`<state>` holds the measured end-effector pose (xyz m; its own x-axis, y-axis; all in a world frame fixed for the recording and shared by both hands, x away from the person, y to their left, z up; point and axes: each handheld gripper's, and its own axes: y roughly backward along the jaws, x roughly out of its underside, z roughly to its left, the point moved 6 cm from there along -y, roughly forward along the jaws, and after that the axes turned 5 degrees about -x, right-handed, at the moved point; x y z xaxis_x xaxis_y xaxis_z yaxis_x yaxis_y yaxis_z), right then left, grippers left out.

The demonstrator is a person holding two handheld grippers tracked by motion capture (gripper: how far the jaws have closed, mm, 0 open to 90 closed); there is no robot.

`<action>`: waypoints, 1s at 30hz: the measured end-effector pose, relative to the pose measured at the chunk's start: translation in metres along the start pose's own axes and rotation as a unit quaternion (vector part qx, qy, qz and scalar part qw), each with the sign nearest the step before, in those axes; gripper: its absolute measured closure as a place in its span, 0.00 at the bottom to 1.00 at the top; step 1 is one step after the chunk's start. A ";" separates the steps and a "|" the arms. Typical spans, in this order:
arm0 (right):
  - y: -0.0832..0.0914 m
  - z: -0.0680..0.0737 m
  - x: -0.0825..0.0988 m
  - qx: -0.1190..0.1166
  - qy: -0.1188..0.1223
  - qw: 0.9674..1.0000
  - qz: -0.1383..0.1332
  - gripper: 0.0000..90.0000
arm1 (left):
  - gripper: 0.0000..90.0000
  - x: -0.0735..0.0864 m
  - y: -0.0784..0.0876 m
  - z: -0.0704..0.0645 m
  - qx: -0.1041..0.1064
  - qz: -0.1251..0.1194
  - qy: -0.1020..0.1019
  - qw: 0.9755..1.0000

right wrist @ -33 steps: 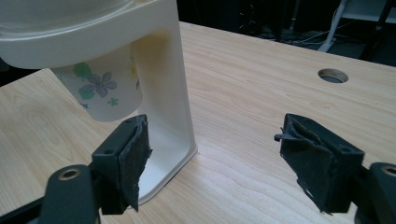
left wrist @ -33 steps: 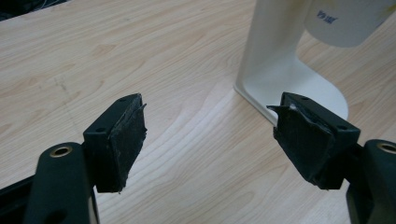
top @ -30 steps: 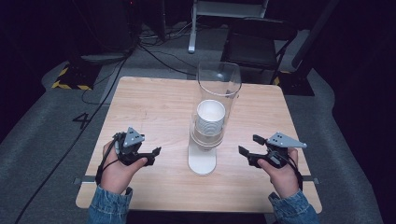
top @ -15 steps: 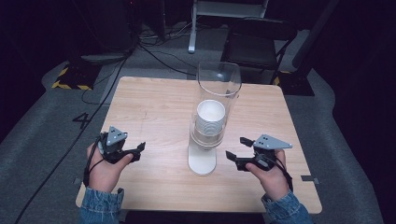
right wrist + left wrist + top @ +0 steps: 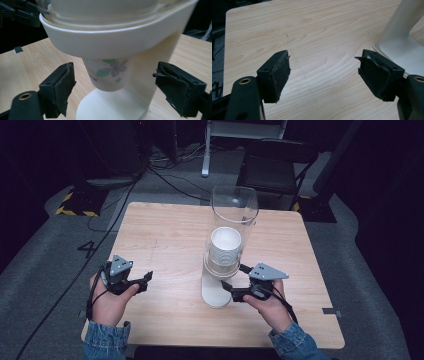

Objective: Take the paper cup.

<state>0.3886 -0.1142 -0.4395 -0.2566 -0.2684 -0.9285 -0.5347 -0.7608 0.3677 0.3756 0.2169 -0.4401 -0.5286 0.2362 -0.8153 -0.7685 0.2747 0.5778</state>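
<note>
A cup dispenser stands mid-table: a clear tube [image 5: 235,215] on a white stand [image 5: 216,292], with a stack of paper cups [image 5: 225,247] inside. In the right gripper view the lowest cup [image 5: 107,72], printed with flowers, hangs below the white collar [image 5: 112,40]. My right gripper [image 5: 233,276] is at the stand's right side; its jaws have just been opening. They stand wide on either side of that cup [image 5: 113,87], and the pads do not touch it. My left gripper [image 5: 148,281] hovers open over bare wood [image 5: 324,72], left of the stand [image 5: 397,47].
The wooden table [image 5: 165,230] sits on grey carpet. Behind it are cables, a dark chair [image 5: 275,165] and metal frame legs. Hazard tape [image 5: 75,205] marks the floor at the far left.
The right gripper has slid left up to the dispenser and its jaws have spread wider. The left gripper has drifted left, away from the stand.
</note>
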 end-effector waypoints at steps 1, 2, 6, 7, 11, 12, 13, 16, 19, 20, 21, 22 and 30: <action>-0.005 0.002 -0.001 0.000 0.005 1.000 -0.006 0.18 | 0.28 0.001 0.000 0.000 0.000 0.001 -0.001 1.000; -0.005 0.002 -0.001 0.000 0.005 1.000 -0.006 0.18 | 0.28 0.001 0.000 0.000 0.000 0.001 -0.001 1.000; -0.022 0.004 -0.002 0.012 0.004 1.000 -0.024 0.19 | 0.28 -0.002 0.000 0.000 0.002 0.001 -0.002 1.000; -0.022 0.004 -0.002 0.012 0.004 1.000 -0.024 0.19 | 0.28 -0.002 0.000 0.000 0.002 0.001 -0.002 1.000; -0.030 0.003 -0.004 0.020 -0.006 0.999 -0.040 0.21 | 0.28 -0.007 -0.003 -0.003 0.009 -0.005 -0.005 1.000; -0.033 0.002 -0.004 0.024 -0.005 0.999 -0.046 0.22 | 0.28 -0.006 -0.005 -0.003 0.010 -0.002 -0.005 1.000; -0.033 0.002 -0.004 0.024 -0.005 0.999 -0.046 0.22 | 0.28 -0.006 -0.005 -0.003 0.010 -0.002 -0.005 1.000; -0.036 0.001 -0.005 0.030 -0.007 0.998 -0.054 0.23 | 0.28 -0.004 -0.007 -0.001 0.010 0.002 -0.004 1.000; -0.038 0.005 -0.008 0.031 -0.002 0.997 -0.068 0.31 | 0.28 -0.005 -0.007 -0.002 0.014 0.001 -0.004 1.000; -0.038 0.005 -0.008 0.031 -0.002 0.997 -0.068 0.31 | 0.28 -0.005 -0.007 -0.002 0.014 0.001 -0.004 1.000; -0.037 0.005 -0.008 0.032 0.002 0.997 -0.065 0.31 | 0.28 -0.006 -0.007 -0.002 0.013 -0.002 -0.003 1.000; -0.037 0.004 -0.008 0.029 0.003 0.998 -0.062 0.32 | 0.28 -0.005 -0.006 -0.003 0.013 -0.003 -0.003 1.000; -0.036 0.004 -0.007 0.027 0.022 0.998 -0.060 0.33 | 0.28 -0.003 -0.008 -0.005 0.019 0.003 -0.005 1.000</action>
<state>0.4063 -0.0827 -0.4461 -0.1533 -0.2038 -0.9669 -0.6023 -0.7565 0.2549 0.3811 0.2091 -0.4424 -0.5288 0.2473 -0.8119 -0.7515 0.3082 0.5833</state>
